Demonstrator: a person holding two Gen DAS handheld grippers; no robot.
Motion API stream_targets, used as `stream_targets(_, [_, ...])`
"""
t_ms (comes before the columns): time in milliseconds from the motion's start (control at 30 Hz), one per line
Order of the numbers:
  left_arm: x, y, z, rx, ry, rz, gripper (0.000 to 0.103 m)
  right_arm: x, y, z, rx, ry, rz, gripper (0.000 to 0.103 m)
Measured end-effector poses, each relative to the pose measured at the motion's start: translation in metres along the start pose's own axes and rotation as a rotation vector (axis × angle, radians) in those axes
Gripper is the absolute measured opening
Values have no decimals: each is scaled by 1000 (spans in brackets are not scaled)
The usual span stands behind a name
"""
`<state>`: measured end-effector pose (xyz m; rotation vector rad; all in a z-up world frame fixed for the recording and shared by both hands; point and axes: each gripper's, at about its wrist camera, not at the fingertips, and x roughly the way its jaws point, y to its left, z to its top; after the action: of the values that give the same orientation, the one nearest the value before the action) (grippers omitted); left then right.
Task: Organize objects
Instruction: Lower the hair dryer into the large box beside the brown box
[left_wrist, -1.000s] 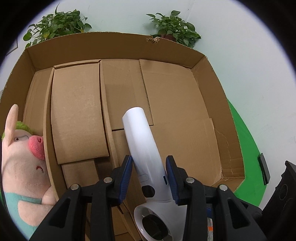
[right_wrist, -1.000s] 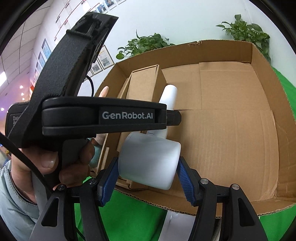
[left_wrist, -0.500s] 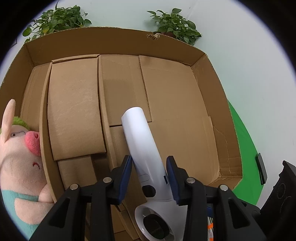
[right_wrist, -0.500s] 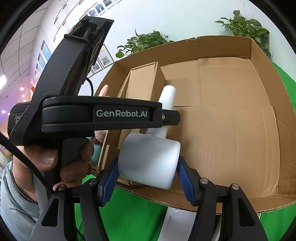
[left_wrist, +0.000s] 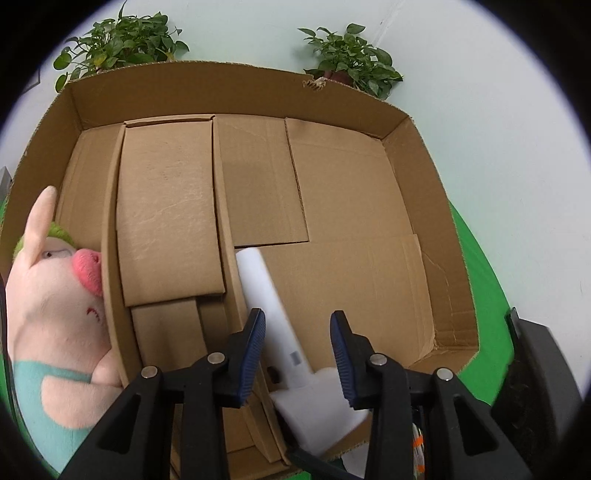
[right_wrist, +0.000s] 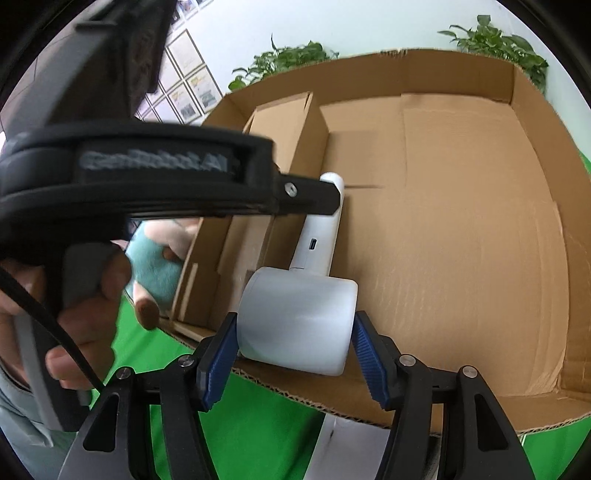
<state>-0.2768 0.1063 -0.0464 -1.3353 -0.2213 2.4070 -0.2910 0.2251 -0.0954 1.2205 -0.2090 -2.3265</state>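
Observation:
A white hair dryer (left_wrist: 266, 295) lies in the big cardboard box (left_wrist: 221, 88), its handle along a cardboard divider. My left gripper (left_wrist: 297, 332) hangs over the handle. The handle runs past the left pad and a clear gap separates it from the right pad, so nothing is gripped. In the right wrist view my right gripper (right_wrist: 295, 317) has both blue pads against the dryer's round head (right_wrist: 295, 295) at the box's near edge, and its jaws are opening. The left gripper's finger (right_wrist: 314, 194) reaches across above the handle's tip.
A plush pig (left_wrist: 51, 302) leans on the box's left wall outside. Folded cardboard pieces (left_wrist: 166, 206) fill the box's left part. Green cloth (left_wrist: 476, 266) covers the table. Two potted plants (left_wrist: 122, 44) stand behind. A hand (right_wrist: 85, 325) holds the left gripper.
The dryer's handle, gripped between the left pads before, now sits lower and to the left, free of the right pad. The dryer has sunk toward the box floor.

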Motion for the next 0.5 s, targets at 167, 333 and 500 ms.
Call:
stream_targets(167, [-13, 2, -12, 17, -28, 32, 35, -12, -1, -2, 16, -30, 29, 62])
stream_targets(333, [-16, 11, -24, 21, -25, 43, 35, -16, 0, -6, 10, -37, 0, 54])
stream_targets(500, [-10, 16, -38, 14, 12, 29, 35, -21, -4, -9, 24, -44, 0, 49])
